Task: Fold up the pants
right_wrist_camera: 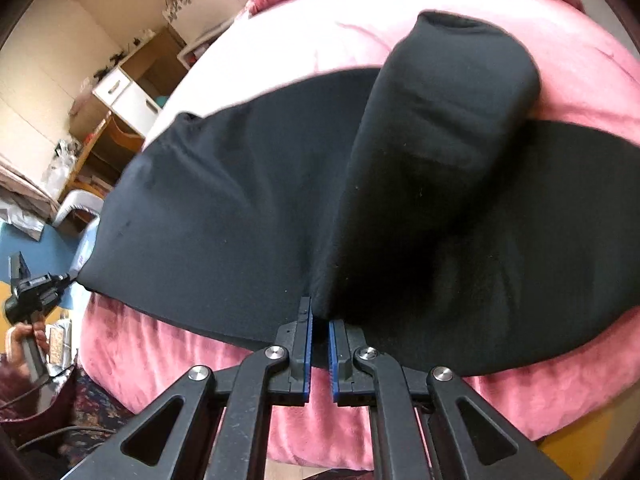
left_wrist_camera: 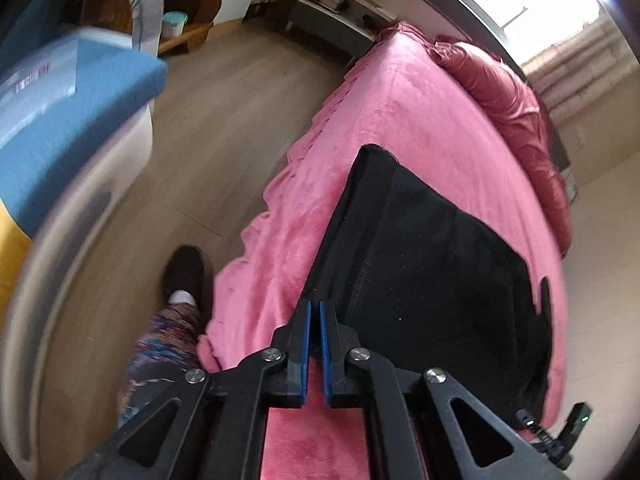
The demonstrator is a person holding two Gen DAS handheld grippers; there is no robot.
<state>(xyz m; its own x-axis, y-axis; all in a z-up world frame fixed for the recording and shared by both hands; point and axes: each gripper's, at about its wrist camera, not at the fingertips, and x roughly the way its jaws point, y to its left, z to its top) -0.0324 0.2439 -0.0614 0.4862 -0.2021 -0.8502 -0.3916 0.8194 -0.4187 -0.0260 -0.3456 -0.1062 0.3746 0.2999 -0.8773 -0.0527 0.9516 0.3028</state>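
Observation:
Black pants lie on a pink bed. In the left wrist view my left gripper is shut on the near edge of the pants, its blue pads close together with black cloth between them. In the right wrist view the pants spread wide across the bed, with one part lifted into a ridge running away from the fingers. My right gripper is shut on that lifted fold. The left gripper also shows at the far left of the right wrist view.
A dark red duvet is bunched along the far side of the bed. Wooden floor lies left of the bed, with a blue-topped seat and my leg and shoe. Shelves and a cabinet stand beyond.

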